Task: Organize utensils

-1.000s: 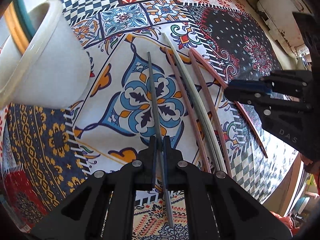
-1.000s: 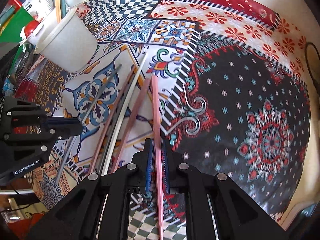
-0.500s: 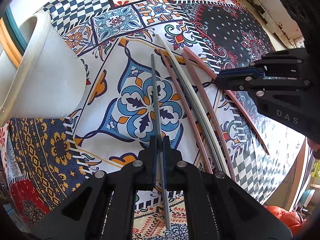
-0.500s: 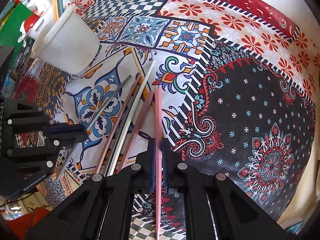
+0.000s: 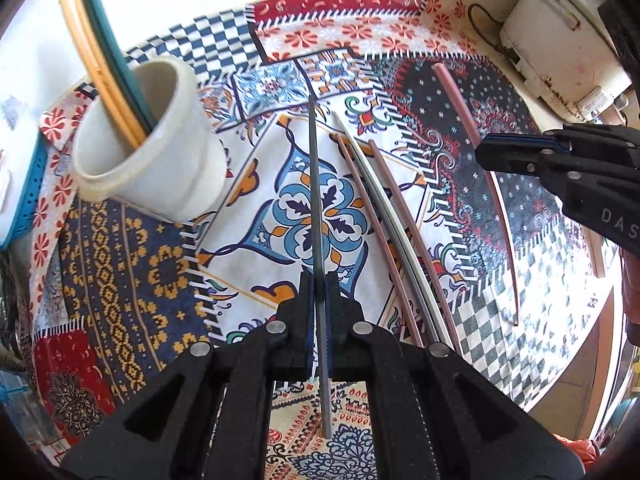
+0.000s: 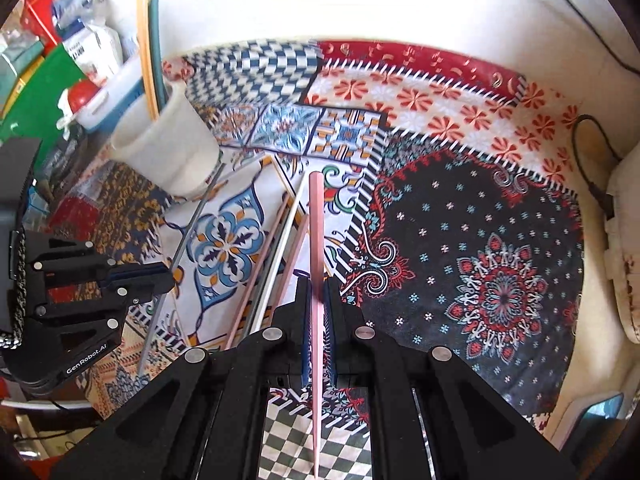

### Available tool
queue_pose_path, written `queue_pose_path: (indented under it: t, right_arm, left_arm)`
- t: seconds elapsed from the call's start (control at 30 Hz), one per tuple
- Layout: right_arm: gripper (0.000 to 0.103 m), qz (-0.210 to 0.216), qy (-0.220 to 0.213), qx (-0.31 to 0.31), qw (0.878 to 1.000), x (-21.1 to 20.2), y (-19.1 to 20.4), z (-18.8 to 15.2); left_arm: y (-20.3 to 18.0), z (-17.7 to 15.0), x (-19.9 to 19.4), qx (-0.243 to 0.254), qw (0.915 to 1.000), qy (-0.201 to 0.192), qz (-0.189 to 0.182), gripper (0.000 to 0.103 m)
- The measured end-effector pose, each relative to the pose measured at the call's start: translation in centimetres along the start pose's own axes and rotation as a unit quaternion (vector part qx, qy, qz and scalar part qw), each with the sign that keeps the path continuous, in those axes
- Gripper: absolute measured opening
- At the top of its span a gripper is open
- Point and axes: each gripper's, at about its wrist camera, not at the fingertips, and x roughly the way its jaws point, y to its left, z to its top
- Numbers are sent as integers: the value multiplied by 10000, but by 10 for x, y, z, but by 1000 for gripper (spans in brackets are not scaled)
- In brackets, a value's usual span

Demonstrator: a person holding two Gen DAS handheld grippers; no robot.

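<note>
While chopsticks (image 5: 384,216) crowd centre, patchwork cloth (image 6: 500,208) bare rightward

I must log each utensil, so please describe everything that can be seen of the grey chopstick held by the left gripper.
The grey chopstick is a long, thin, straight stick of plain dark grey, with a matt look like plastic or metal. The left gripper is shut on it nearer its back end, so a short part sticks out behind the jaws and the long part reaches forward. In the left wrist view it points toward the far side of the patterned cloth, right of the white cup. Only the pads are seen touching it.
</note>
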Motion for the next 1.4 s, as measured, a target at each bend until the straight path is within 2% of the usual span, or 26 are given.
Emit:
queue_pose_path:
  t: [0.43, 0.6, 0.67, 0.77, 0.87, 1.03, 1.2, 1.4]
  right_arm:
    - [5, -54, -965, 148, 9952, -66, 15, 2]
    - [5, -19, -1204, 107, 9927, -82, 23, 6]
    - [0, -23, -1276, 63, 9918, -87, 27, 8]
    - [0, -15, -1365, 14, 9906, -95, 33, 11]
    - [0, -54, -1420, -49, 9898, -98, 36, 14]
    - [0, -71, -1322, -27, 9912, -91, 31, 16]
    - [2, -170, -919, -87, 9956, -67, 24, 16]
    - [11, -183, -314, -166, 9992, -23, 14, 30]
  left_arm:
    - [18, -15, -69, -208, 9962, -837, 71, 2]
    - [23, -16, -91, -286, 9932, -1126, 70, 0]
    - [25, -16, -99, -330, 9919, -1226, 36, 0]
    - [30, -16, -108, -376, 9904, -1328, -58, 0]
    - [30, -15, -105, -346, 9911, -1279, -90, 0]
    - [31, -11, -77, -432, 9949, -889, -206, 2]
    - [32, -5, -44, -457, 9972, -557, -213, 7]
    - [37, 6, -3, -595, 9977, -172, -287, 11]
